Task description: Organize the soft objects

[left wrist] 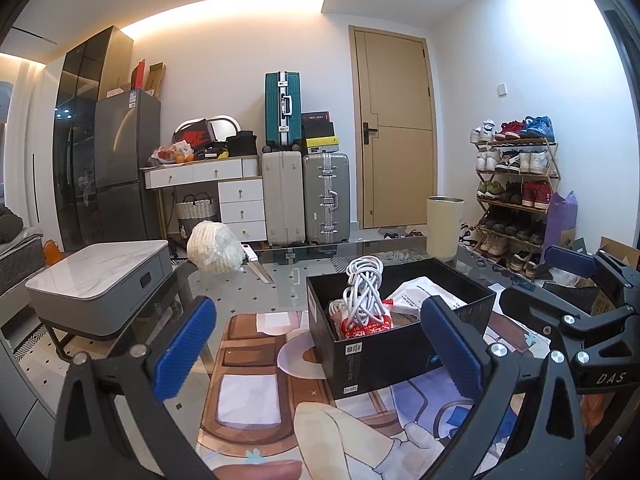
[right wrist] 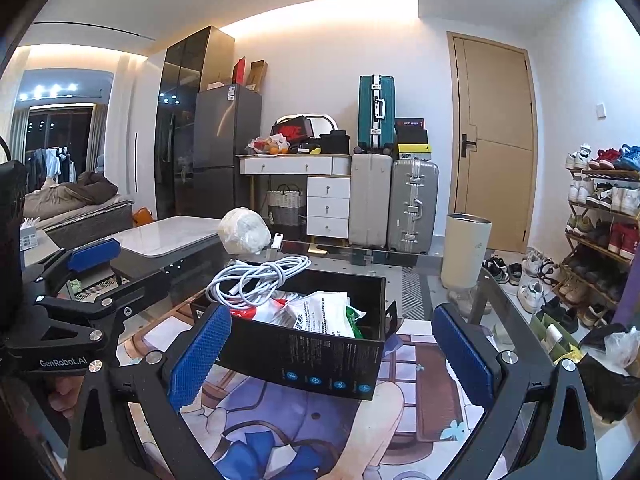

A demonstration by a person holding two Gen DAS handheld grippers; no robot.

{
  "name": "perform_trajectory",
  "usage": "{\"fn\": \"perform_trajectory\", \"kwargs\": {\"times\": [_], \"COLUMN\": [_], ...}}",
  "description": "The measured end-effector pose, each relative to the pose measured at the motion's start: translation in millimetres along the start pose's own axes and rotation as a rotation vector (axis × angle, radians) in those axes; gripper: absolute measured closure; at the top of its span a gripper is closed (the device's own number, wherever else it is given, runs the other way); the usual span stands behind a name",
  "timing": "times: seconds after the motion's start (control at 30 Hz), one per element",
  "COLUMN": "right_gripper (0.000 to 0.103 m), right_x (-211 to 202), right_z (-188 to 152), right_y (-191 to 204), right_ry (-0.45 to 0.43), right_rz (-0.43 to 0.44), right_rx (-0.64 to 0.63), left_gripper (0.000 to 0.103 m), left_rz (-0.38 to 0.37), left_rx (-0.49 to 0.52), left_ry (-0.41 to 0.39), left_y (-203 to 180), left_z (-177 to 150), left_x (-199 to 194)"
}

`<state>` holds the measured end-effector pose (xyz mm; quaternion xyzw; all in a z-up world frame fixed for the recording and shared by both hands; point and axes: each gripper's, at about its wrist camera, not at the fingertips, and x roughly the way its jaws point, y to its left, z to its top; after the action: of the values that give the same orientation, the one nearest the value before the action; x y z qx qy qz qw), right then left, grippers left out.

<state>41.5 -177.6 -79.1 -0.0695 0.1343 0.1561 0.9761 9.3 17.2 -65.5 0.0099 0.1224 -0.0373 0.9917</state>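
Left gripper [left wrist: 320,356]: jaws spread wide, nothing between the blue pads [left wrist: 185,347]. Right gripper [right wrist: 330,358]: jaws likewise wide apart, holding nothing. Directly ahead of both, between the spread fingers, stands a black box [right wrist: 320,360] on a printed mat [right wrist: 280,432]. Inside the box lie a coiled white cable [left wrist: 362,292], a red-and-white packet [left wrist: 366,326] beneath it, and a white printed pouch [right wrist: 320,312] beside them. Beyond the box, on the glass table [left wrist: 280,280], rest a white bundled bag [left wrist: 216,246] and a cream cylindrical cup [right wrist: 466,250].
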Motion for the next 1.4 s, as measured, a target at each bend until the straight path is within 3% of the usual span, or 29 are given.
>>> {"fn": "perform_trajectory", "kwargs": {"times": [1.4], "right_gripper": [0.001], "right_x": [0.3], "right_z": [-0.3], "right_y": [-3.5], "right_ry": [0.007], "right_rz": [0.000], "right_rx": [0.008], "left_gripper": [0.000], "left_rz": [-0.003], "left_rx": [0.027], "left_ry": [-0.007], "left_y": [-2.0], "left_z": [2.7], "left_x": [-3.2]}}
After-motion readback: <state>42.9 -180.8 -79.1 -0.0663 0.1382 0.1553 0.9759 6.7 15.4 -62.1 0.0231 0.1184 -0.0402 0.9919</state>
